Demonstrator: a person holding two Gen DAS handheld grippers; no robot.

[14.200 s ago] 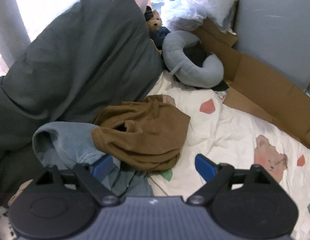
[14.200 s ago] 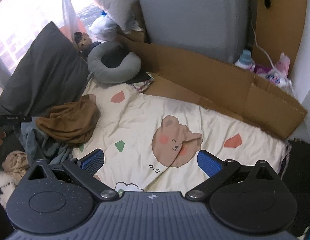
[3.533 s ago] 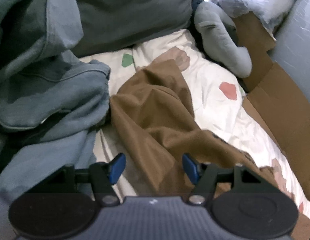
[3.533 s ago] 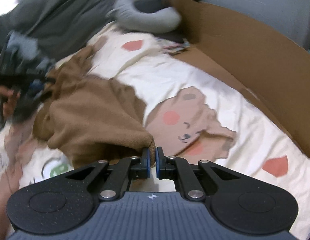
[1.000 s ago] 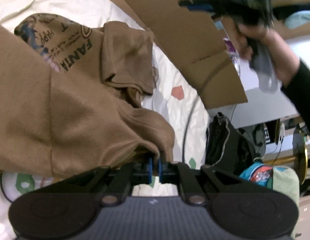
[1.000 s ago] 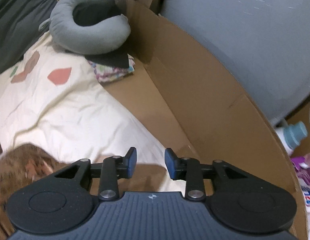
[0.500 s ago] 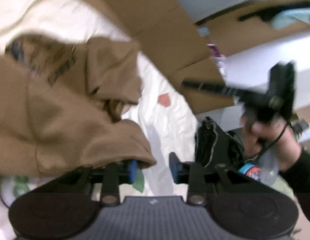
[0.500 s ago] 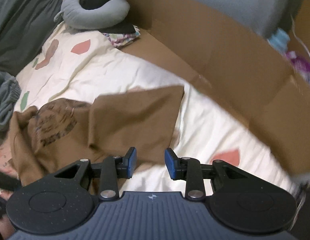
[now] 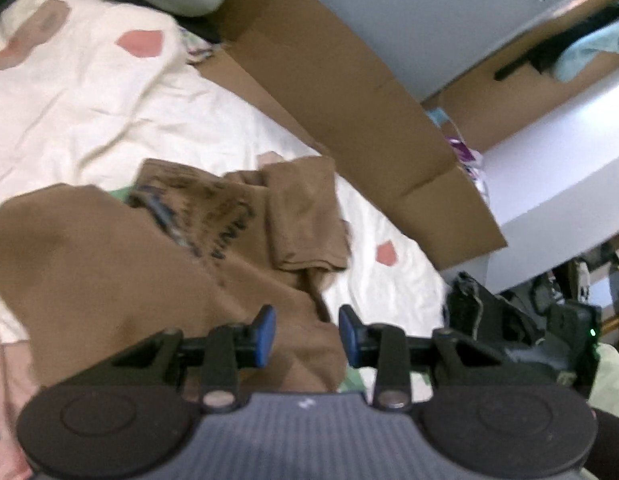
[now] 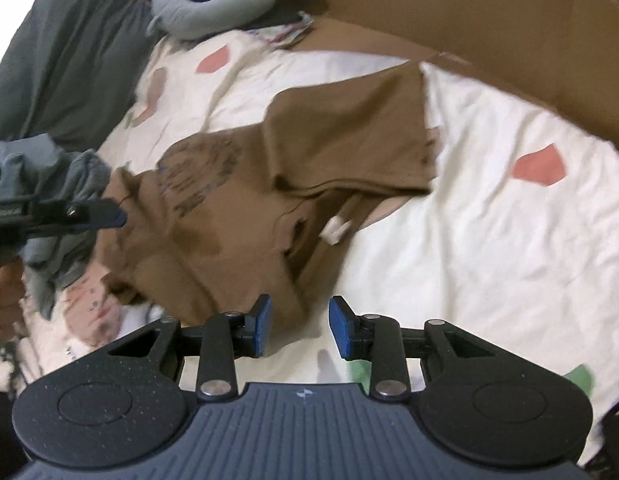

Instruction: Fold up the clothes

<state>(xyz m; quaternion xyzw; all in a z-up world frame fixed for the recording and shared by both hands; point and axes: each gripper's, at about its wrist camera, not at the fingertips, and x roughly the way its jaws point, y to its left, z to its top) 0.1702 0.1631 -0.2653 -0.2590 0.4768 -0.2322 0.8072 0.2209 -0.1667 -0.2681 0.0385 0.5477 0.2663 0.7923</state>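
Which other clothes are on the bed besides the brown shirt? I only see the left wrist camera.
Observer: A blue-grey garment lies bunched up beside the brown shirt, next to its printed part.
Operator: Is my other gripper holding anything?
Observer: No. The right gripper is open, with nothing pinched, at the shirt's near edge.
Operator: Does the shirt have a tag?
Observer: Yes, a small white tag shows near the shirt's middle.
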